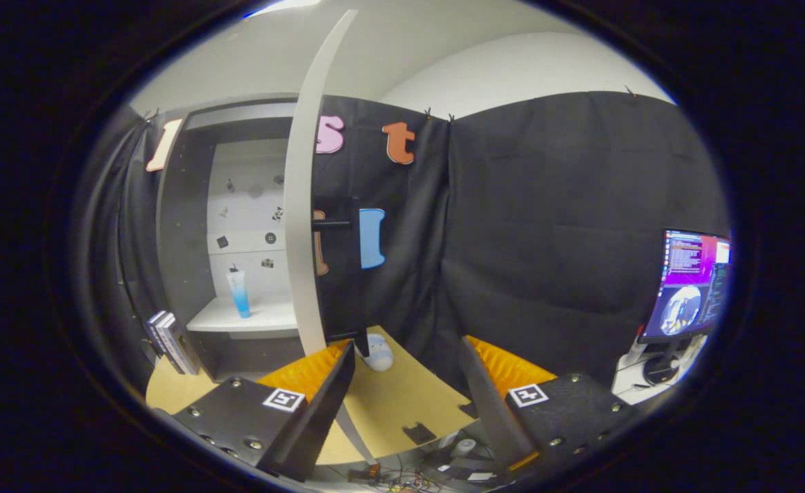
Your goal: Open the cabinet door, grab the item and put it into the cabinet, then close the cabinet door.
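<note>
A tan table (402, 404) is seen before a black cloth wall, with a monitor (690, 284) at the side. The cabinet door (303, 205) is swung open edge-on. A blue bottle (239, 293) is stood upright on the cabinet (238, 233) shelf. The gripper (409, 383) is held above the table, fingers spread apart and empty.

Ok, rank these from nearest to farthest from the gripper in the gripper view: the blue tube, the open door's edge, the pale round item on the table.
With the gripper open and holding nothing:
1. Pale round item, on the table just ahead of the left finger.
2. Open cabinet door, edge-on, standing just behind that item.
3. Blue tube, upright on the shelf inside the cabinet, beyond the door.
</note>
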A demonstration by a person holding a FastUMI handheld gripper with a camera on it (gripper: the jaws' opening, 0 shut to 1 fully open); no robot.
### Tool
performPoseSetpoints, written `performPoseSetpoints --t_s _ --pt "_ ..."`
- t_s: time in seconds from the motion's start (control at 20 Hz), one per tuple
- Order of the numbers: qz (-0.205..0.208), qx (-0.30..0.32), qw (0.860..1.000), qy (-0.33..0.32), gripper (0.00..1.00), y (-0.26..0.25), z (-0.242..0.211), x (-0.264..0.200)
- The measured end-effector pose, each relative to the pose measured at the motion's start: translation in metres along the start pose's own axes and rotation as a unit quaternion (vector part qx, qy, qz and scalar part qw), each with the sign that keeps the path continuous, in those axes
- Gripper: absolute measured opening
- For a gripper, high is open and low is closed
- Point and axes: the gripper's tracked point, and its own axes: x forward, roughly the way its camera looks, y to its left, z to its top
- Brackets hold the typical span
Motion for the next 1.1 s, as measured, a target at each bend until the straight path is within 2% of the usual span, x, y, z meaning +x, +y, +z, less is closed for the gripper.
performPoseSetpoints --t_s 0.35,0.6,1.1 --pt "0.077 0.01 0.997 -0.004 0.93 0.07 -0.005 -0.021" --pt "0.1 -0.002 0.995 0.0 0.93 0.109 -0.01 -0.023" --pt "0.221 0.022 0.975 -0.004 0.93 0.216 -0.006 -0.008"
